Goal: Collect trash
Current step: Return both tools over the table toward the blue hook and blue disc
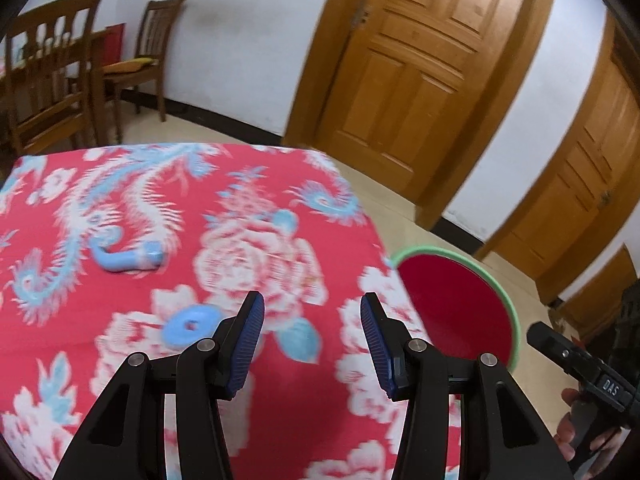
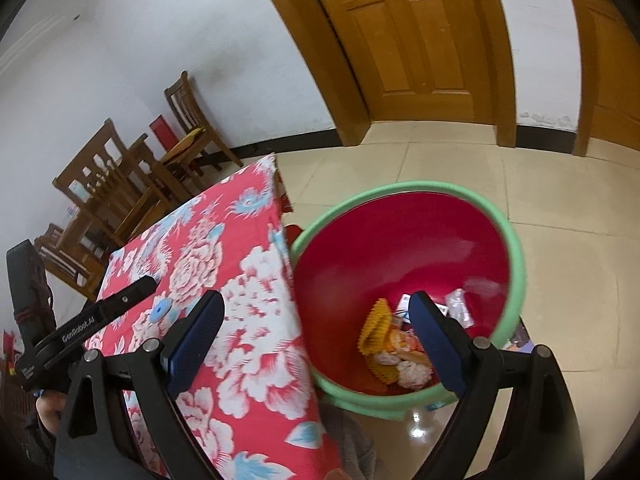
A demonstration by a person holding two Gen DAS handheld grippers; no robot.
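Both claws open, empty. Left claw (image 1: pixel 312 340) nearer: blue tube (image 1: pixel 128 258) lies up-left toward counter (image 1: pixel 248 420) middle, long axis crosswise. Right claw (image 2: pixel 320 344) over bin (image 2: pixel 516 248).

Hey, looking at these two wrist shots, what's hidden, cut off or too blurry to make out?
- Left wrist view: the bin is half hidden by the tablecloth edge; its contents cannot be seen.
- Left wrist view: motion blur makes the blue piece hard to tell from the cloth's print.
- Right wrist view: the right tongs cover part of the trash; the wrappers cannot be read.
- Right wrist view: the left tongs show one finger only.
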